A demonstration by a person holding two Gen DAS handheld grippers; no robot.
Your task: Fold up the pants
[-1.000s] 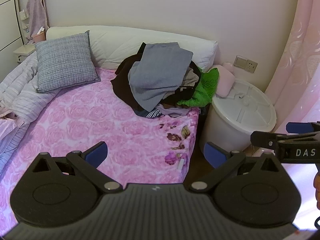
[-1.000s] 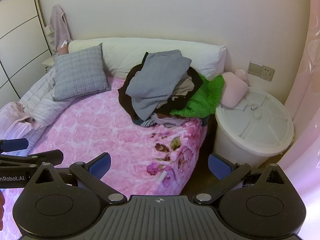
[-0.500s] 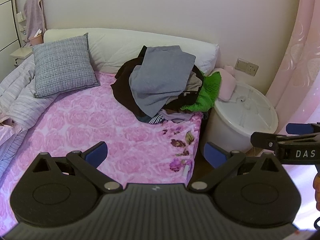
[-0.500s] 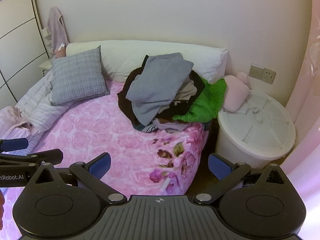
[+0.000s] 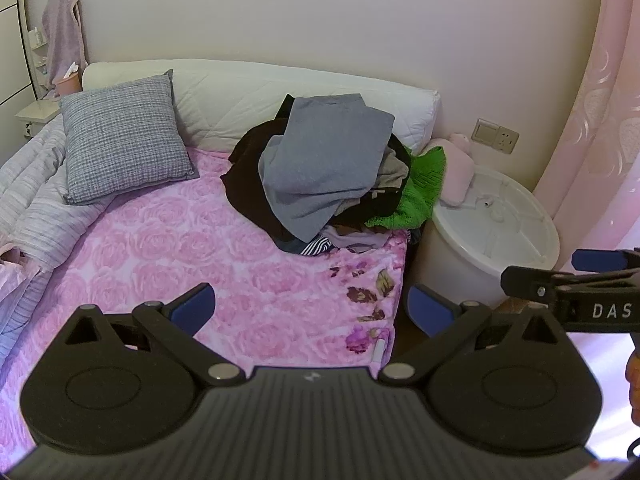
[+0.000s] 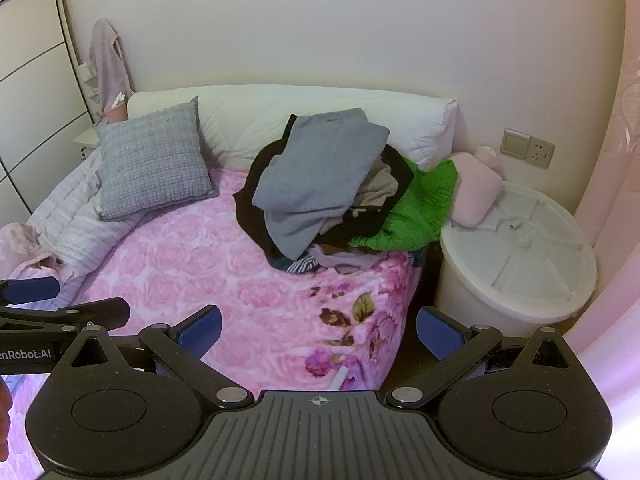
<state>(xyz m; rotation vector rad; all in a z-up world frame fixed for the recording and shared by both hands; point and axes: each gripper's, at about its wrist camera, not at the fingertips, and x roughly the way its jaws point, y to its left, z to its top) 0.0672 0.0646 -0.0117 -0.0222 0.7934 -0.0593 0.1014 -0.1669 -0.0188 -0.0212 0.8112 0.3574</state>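
Note:
A heap of clothes [image 5: 328, 176] [image 6: 324, 188] lies at the far right of the bed, against the white bolster. A grey garment [image 5: 324, 160] [image 6: 320, 172] tops it, over black, beige, striped and green pieces; which are pants I cannot tell. My left gripper [image 5: 312, 308] hangs open over the pink bedspread [image 5: 192, 248], well short of the heap, with nothing between its blue pads. My right gripper [image 6: 318, 326] is also open and empty, near the bed's right edge. Each gripper shows at the side of the other's view.
A grey checked cushion [image 5: 124, 136] leans on the bolster at the left, beside a striped quilt [image 5: 36, 204]. A white round bin [image 5: 492, 236] with a pink pouch stands right of the bed, by a pink curtain [image 5: 592, 128].
Both views have tilted up and drawn slightly back, so the heap sits lower in frame. Both grippers stay open and empty.

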